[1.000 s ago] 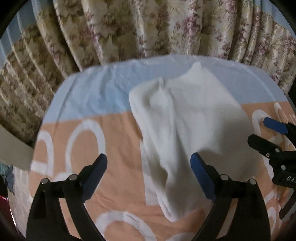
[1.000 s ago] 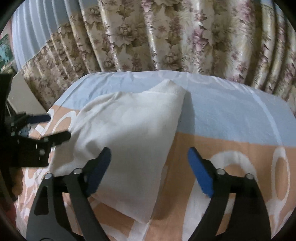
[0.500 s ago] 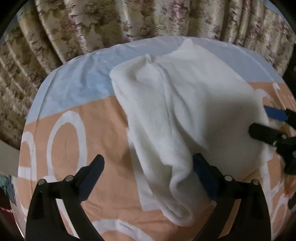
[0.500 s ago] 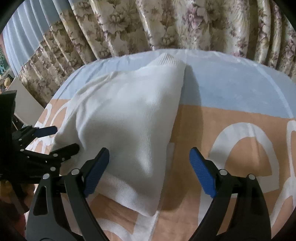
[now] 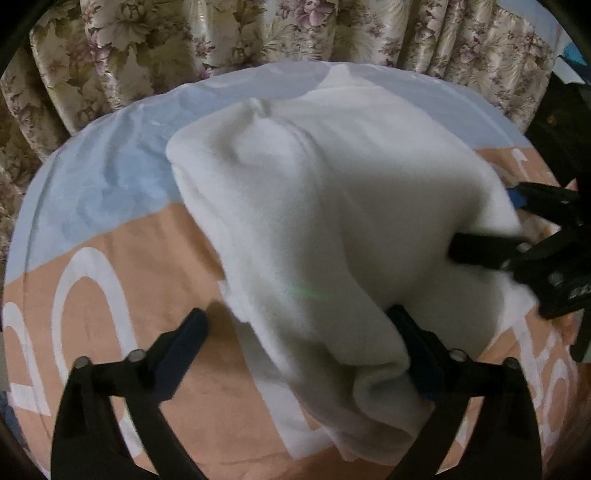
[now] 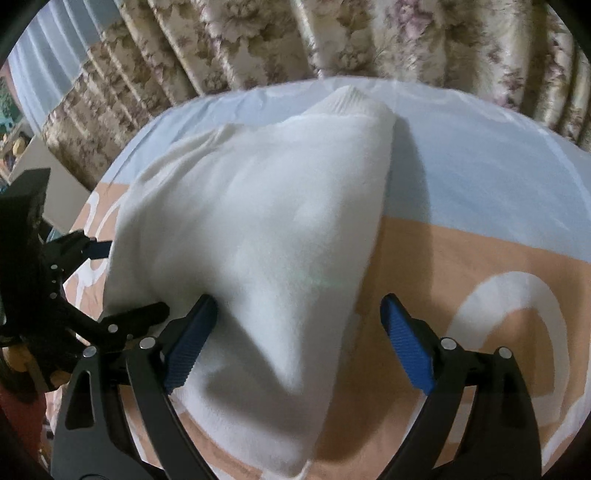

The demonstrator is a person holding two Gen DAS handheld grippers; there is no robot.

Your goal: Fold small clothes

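Since the earlier frames both tongs have been lowered toward the cloth-covered tabletop [image 5: 122, 258], and the white fleecy folded garment [image 5: 332, 229] now fills more of each view. At the left, the left tongs [image 5: 301, 336] are seen spread wide and just narrowing, one blue pad over the bare orange cloth and the other against the garment's lower edge, with a fold of it lying between them but not pinched. The garment is laid across the middle of the tabletop, on the boundary between the light-blue band and the orange band printed with large white letters that cannot be read. At the right, the right tongs [image 6: 299, 332] are held apart over the garment's near corner, nothing gripped. White lettering is visible on the right tongs' black body in the left wrist view, too blurred to read. Floral curtains [image 5: 258, 33] hang behind.
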